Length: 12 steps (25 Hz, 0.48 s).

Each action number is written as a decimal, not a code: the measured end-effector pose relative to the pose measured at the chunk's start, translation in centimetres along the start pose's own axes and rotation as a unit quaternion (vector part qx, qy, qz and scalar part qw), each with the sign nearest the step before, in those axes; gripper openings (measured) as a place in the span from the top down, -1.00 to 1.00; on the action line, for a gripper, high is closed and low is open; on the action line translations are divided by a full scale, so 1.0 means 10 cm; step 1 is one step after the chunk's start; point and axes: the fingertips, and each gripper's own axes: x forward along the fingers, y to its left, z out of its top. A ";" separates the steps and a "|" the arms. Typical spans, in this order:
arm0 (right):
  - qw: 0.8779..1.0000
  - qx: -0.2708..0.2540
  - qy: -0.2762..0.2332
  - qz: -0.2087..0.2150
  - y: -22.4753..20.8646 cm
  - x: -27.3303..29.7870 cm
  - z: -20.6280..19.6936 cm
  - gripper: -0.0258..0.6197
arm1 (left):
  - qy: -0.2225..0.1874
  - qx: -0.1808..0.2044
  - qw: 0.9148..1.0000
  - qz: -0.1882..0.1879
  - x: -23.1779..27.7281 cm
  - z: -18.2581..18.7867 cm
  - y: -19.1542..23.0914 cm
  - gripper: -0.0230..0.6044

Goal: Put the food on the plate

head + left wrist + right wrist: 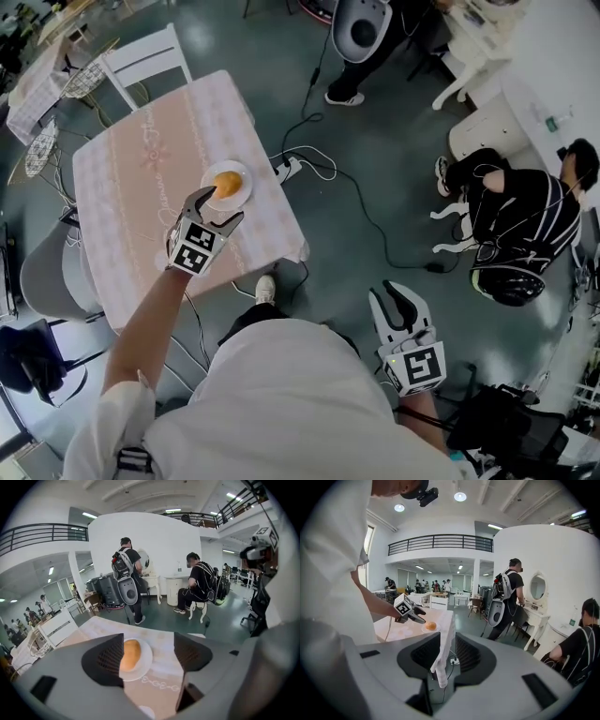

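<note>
A golden bread roll (226, 182) lies on a small white plate (242, 194) near the right edge of the pink-clothed table (131, 187). My left gripper (223, 204) hovers open just short of the plate, holding nothing. In the left gripper view the roll (131, 653) and plate (145, 662) show beyond the left jaw, apart from both jaws. My right gripper (399, 307) hangs open and empty over the floor, well to the right of the table. The right gripper view shows the left gripper (416, 617) beside the roll (431, 626).
A white chair (141, 56) stands behind the table and a grey chair (47, 272) at its left. A power strip (289, 170) and cables lie on the floor to the table's right. A seated person (525, 216) is at far right; another stands at the top (361, 56).
</note>
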 end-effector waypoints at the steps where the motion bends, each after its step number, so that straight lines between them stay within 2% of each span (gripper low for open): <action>1: 1.000 -0.003 -0.003 0.007 0.00 -0.06 -0.02 0.58 | -0.010 -0.007 1.000 0.002 -0.12 0.08 -0.12 -0.10; 3: 1.000 -0.013 -0.008 0.023 -0.01 -0.17 -0.07 0.59 | -0.032 -0.025 0.999 0.004 -0.35 0.23 -0.38 0.24; 4: 0.999 -0.019 -0.011 0.032 -0.02 -0.23 -0.10 0.64 | -0.046 -0.041 0.998 0.002 -0.45 0.31 -0.53 0.47; 6: 0.998 -0.029 -0.018 0.051 -0.04 -0.33 -0.17 0.73 | -0.077 -0.090 0.993 -0.011 -0.64 0.47 -0.85 0.85; 9: 0.996 -0.045 -0.023 0.080 -0.04 -0.51 -0.29 0.82 | -0.118 -0.157 0.980 -0.042 -0.90 0.71 -1.39 0.89; 12: 0.992 -0.057 -0.026 0.113 0.03 -0.73 -0.40 0.85 | -0.136 -0.171 0.975 -0.051 -1.18 0.87 -1.92 0.90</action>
